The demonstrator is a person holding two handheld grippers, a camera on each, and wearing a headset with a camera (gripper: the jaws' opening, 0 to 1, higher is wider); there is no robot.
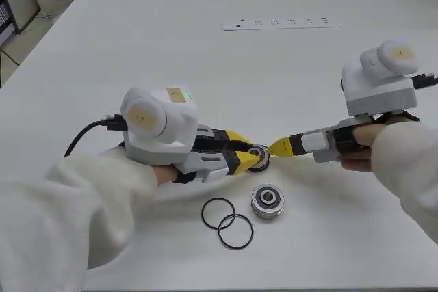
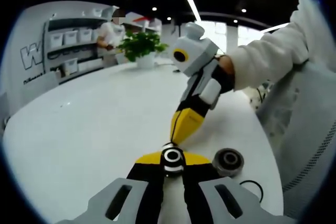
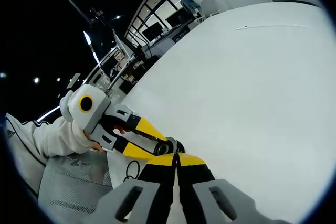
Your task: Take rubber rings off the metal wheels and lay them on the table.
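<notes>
Left gripper (image 1: pixel 250 153) clamps 1 metal wheel (image 1: pixel 259 158) between its jaws. Right gripper (image 1: pixel 274 147), jaws pressed together, touches it. Nearside of the jaws lie 2 rubber rings (image 1: pixel 202 213) and a second wheel (image 1: pixel 267 200). Open table (image 1: pixel 274 73) lies beyond.

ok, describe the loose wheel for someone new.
On the white table, look on the person's side of where the left claw and right claw meet. The loose wheel lies flat there, right of two black rubber rings. Unlike the held wheel, nothing grips it.
</notes>
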